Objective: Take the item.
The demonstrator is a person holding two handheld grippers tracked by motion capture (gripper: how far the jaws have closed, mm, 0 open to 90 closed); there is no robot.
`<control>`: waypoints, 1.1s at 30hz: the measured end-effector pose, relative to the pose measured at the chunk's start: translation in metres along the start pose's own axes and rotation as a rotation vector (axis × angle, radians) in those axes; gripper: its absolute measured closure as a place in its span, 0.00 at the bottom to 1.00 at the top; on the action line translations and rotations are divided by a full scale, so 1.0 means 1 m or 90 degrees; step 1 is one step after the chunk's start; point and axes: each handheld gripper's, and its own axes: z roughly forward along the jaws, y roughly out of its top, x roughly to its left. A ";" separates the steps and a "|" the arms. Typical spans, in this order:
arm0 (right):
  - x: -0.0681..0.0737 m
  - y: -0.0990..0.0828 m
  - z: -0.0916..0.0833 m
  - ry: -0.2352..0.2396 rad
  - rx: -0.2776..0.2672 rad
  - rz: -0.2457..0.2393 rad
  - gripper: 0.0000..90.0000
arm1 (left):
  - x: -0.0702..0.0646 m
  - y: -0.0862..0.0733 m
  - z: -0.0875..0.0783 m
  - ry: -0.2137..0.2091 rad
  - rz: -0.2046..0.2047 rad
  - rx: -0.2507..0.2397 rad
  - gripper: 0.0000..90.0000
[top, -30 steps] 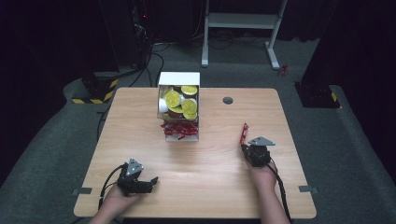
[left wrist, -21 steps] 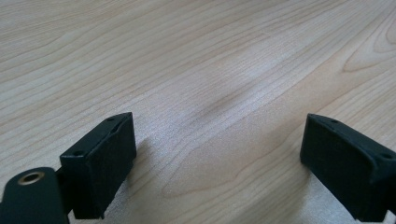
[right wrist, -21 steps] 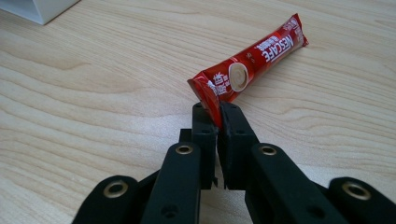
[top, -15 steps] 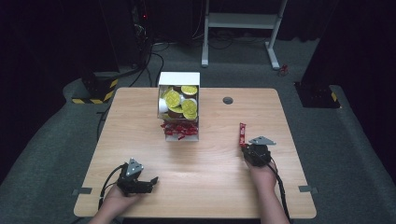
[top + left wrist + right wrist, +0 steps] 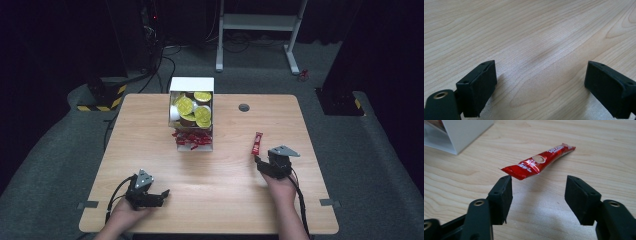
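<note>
Two tongs stand released: right gripper (image 5: 537, 195), jaws just opened, should back straight off the slim red foil sachet (image 5: 539, 162) near the desk's right edge; left gripper (image 5: 150, 195) idles.

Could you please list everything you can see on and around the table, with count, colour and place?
Sachet: one, red, lying flat on the table just beyond the right gripper's jaws, free of them.
Dispenser box: one, white, far middle of the table.
Round pods: several, yellow-green lids, upper part of the box.
More sachets: a pile, red, bottom of the box.
Table: one, light wood.
Grommet: one, grey, far table edge.
Desk frame: one, white, behind the table.
Left gripper: black, jaws open, near left.
Right gripper: black, jaws just opened, nothing between them.
</note>
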 end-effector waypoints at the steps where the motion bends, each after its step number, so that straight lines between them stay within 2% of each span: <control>1: 0.001 0.001 -0.002 0.002 -0.004 0.003 0.41 | 0.000 0.000 0.000 -0.001 0.001 0.000 0.12; 3: 0.003 0.003 -0.006 0.008 -0.015 0.002 0.40 | 0.000 0.000 0.000 -0.004 0.000 0.001 0.12; 10: 0.016 0.008 -0.015 0.023 -0.012 -0.004 0.39 | 0.000 0.000 0.000 -0.006 0.002 0.000 0.12; 13: 0.026 0.003 -0.019 0.027 -0.010 -0.023 0.39 | 0.000 0.000 0.000 -0.007 0.004 0.000 0.13; 16: 0.037 -0.002 -0.021 0.043 0.004 -0.033 0.36 | 0.000 0.000 0.000 -0.008 0.005 0.001 0.13; 20: 0.055 -0.011 -0.025 0.080 0.024 -0.041 0.32 | 0.000 0.000 0.000 -0.009 0.005 0.001 0.12; 24: 0.072 -0.025 -0.020 0.107 0.056 -0.052 0.27 | -0.001 0.000 0.000 -0.008 0.002 -0.002 0.12; 25: 0.081 -0.032 -0.016 0.107 0.069 -0.069 0.27 | -0.001 0.000 0.000 -0.008 0.003 -0.002 0.12; 26: 0.081 -0.032 -0.016 0.107 0.069 -0.069 0.27 | -0.001 0.000 0.000 -0.008 0.003 0.000 0.12; 29: 0.094 -0.039 -0.010 0.083 0.098 -0.087 0.24 | 0.000 0.000 0.000 -0.008 0.005 0.002 0.12; 33: 0.101 -0.039 -0.008 0.076 0.103 -0.113 0.22 | 0.000 0.000 0.000 -0.009 0.005 0.002 0.12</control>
